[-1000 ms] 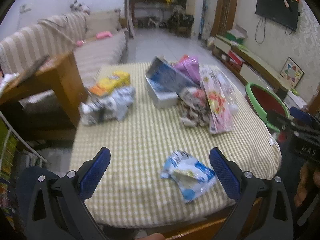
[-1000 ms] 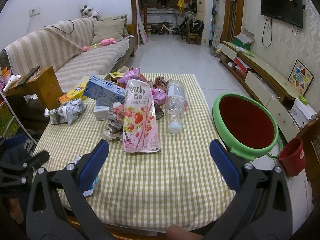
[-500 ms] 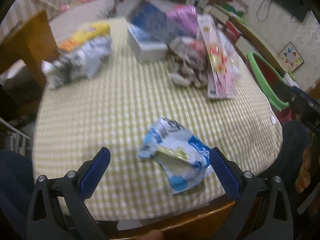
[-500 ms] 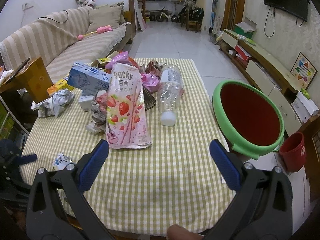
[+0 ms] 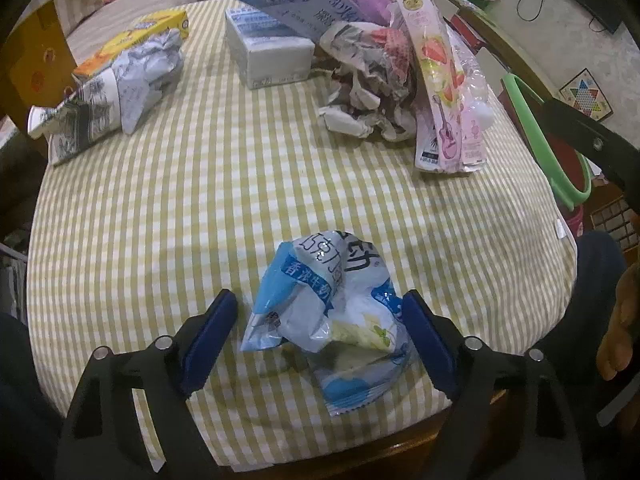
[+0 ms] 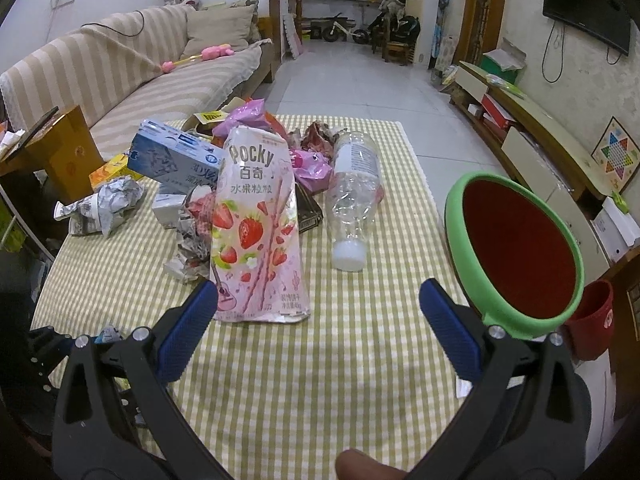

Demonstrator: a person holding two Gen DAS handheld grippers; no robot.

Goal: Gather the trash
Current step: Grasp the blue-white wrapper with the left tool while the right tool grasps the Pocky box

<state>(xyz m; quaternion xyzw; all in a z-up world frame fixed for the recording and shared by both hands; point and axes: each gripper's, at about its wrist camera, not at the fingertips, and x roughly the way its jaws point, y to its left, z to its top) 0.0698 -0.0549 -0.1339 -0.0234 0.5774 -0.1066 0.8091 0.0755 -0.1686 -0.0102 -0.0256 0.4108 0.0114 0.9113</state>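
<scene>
The left gripper [image 5: 318, 322] points steeply down with its jaws closing around a crumpled blue-and-white wrapper [image 5: 334, 326] near the table's front edge; the right blue pad touches the wrapper, the left pad stands just clear. The right gripper [image 6: 318, 326] hangs wide open and empty above the checked tablecloth [image 6: 360, 360]. Beyond it lie a Pocky bag [image 6: 256, 224] and a clear bottle [image 6: 354, 200], with a green-rimmed bin [image 6: 516, 240] beside the table.
</scene>
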